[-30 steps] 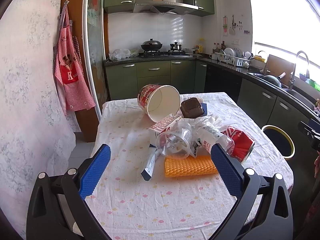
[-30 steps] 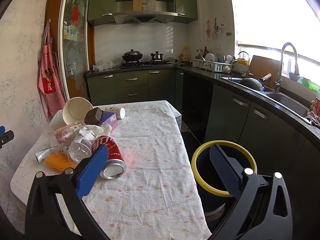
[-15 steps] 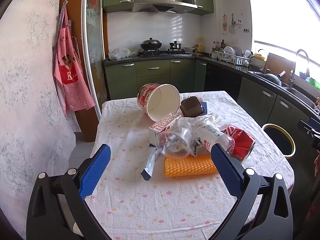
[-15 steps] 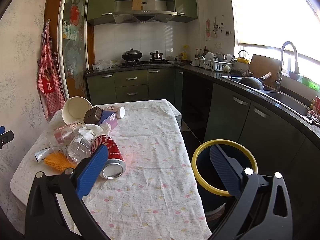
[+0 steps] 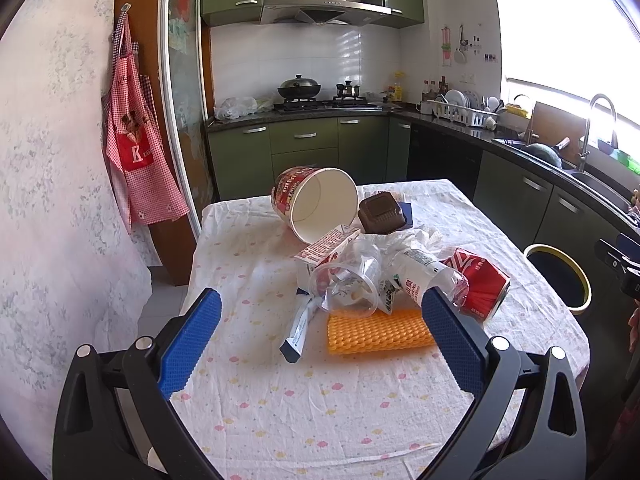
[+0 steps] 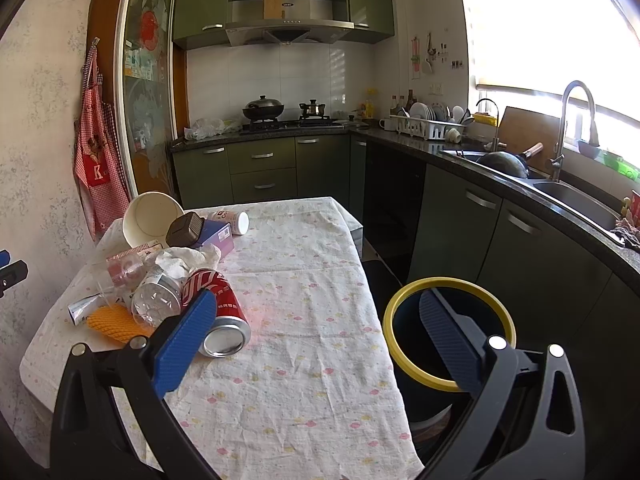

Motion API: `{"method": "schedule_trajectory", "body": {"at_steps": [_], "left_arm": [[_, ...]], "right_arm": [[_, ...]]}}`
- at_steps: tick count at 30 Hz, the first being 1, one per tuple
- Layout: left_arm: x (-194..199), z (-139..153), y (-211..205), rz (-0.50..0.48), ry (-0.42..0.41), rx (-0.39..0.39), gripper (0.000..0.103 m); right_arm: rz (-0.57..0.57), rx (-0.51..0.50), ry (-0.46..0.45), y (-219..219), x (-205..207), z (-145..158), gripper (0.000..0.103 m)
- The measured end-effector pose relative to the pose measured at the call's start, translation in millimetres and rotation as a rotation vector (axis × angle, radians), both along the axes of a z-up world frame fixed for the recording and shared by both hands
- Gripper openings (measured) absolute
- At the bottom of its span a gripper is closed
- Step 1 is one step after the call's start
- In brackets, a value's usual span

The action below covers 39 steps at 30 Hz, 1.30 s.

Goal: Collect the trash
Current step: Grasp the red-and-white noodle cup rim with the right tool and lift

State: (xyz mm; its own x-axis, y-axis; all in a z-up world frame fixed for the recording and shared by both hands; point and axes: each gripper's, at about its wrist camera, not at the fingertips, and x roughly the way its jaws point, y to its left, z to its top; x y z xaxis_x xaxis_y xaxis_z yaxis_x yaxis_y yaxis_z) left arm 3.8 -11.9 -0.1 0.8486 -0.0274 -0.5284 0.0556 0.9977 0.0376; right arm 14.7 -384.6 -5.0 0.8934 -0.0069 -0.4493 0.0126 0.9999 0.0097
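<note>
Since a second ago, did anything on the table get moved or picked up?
No. Nothing was grabbed or let go. Both views only drifted a tiny bit. The left gripper and right gripper stay open and empty, and the red can, the clear cup, the orange sponge and the yellow-rimmed bin lie where they were.

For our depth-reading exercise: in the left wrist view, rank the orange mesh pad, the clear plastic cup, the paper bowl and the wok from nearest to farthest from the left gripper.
1. Orange mesh pad: on the cloth, just ahead of the left gripper.
2. Clear plastic cup: lying on its side just behind the pad.
3. Paper bowl: tipped over at the table's far end.
4. Wok: on the stove against the back wall.
</note>
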Motion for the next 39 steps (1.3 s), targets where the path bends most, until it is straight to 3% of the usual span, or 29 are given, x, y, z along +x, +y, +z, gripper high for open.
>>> {"method": "schedule_trajectory", "body": {"at_steps": [10, 15, 19, 28, 33, 36, 39], "left_arm": [[13.1, -4.5, 2.4, 0.002, 0.022, -0.003, 0.099], [40.6, -5.1, 17.4, 0.036, 0.026, -0.016, 0.099], [77.3, 0.9, 38.3, 0.088, -0.001, -0.032, 0.099], [168.1, -10.7, 79.0, 0.227, 0.018, 0.0, 0.099], [206.0, -33.3, 90.7, 0.207, 0.046, -0.043, 0.099], [216.8, -47.0, 88.4, 0.203, 0.045, -0.024, 0.099], [227.6, -57.2, 87.4, 0.201, 0.048, -0.03, 0.099]], "right_arm": [[0.017, -0.011, -0.009, 3.2, 5.7, -2.2, 0.097], [0.131, -0.01, -0.023, 11.0, 33.7, 4.6, 0.097], [0.279, -0.005, -0.033, 25.3, 74.2, 18.2, 0.097], [0.561, -0.136, -0.025, 107.2, 188.0, 37.8, 0.097], [0.689, -0.196, 0.035, 166.2, 251.1, 24.6, 0.096], [0.753, -0.261, 0.094, 197.6, 281.7, 9.7, 0.081], [0.807, -0.32, 0.132, 215.4, 300.7, -6.0, 0.074]]}}
